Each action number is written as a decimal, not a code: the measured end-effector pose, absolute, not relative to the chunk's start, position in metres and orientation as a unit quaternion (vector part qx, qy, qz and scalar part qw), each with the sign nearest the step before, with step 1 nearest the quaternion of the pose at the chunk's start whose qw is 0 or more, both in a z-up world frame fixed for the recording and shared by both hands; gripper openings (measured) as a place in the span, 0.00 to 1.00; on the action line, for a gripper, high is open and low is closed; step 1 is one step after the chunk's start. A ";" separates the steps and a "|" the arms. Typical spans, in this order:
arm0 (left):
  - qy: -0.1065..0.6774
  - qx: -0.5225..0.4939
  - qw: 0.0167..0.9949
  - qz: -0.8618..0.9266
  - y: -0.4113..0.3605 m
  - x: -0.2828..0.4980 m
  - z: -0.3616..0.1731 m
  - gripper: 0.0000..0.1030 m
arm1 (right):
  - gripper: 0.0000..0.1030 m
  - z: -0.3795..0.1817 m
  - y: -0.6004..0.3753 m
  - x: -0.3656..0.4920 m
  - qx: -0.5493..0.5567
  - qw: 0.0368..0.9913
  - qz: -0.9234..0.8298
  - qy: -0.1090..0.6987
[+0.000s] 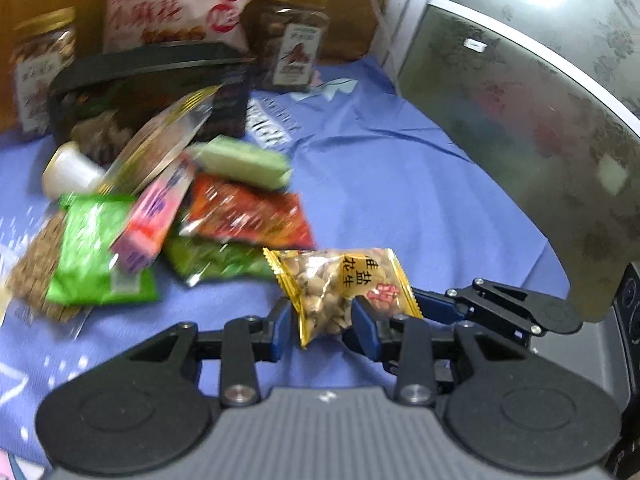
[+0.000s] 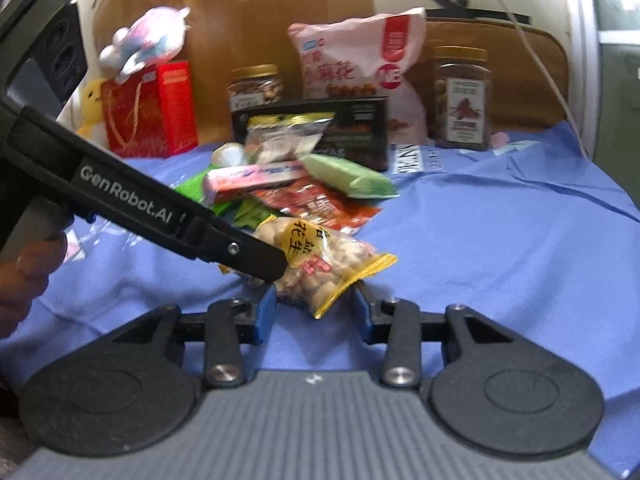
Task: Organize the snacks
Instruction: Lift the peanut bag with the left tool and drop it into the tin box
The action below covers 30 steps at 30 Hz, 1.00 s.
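Observation:
A yellow-edged clear packet of peanuts (image 1: 340, 288) is pinched between the blue pads of my left gripper (image 1: 322, 322), held just above the blue cloth. In the right wrist view the same peanut packet (image 2: 320, 264) hangs from the left gripper's black finger (image 2: 256, 256). My right gripper (image 2: 314, 310) is open, its jaws on either side of the packet's lower end, not closed on it. A pile of snack packets (image 1: 172, 216) lies to the left, also seen in the right wrist view (image 2: 288, 184).
A black box (image 2: 320, 132), two nut jars (image 2: 462, 98) (image 2: 254, 88), a big pink snack bag (image 2: 356, 68), a red gift bag (image 2: 150, 110) and plush toys (image 2: 144, 40) stand at the back. A blue cloth (image 2: 500, 240) covers the surface. A grey patterned panel (image 1: 520, 120) rises on the right.

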<state>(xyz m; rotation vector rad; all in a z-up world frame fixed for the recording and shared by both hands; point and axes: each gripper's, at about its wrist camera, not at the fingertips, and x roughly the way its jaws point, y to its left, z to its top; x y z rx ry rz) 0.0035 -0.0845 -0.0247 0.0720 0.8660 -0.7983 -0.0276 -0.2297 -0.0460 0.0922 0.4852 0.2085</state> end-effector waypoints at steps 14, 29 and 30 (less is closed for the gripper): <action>0.390 0.059 0.830 -0.395 -0.115 0.007 -0.019 0.32 | 0.42 -0.044 -0.253 -0.020 0.063 0.966 0.073 0.242; 0.283 0.003 0.912 -0.298 -0.045 0.115 0.070 0.32 | 0.42 0.039 -0.212 0.134 0.033 0.968 0.181 0.173; 0.288 -0.005 0.912 -0.291 -0.045 0.131 0.071 0.32 | 0.43 0.041 -0.208 0.154 0.038 0.964 0.188 0.184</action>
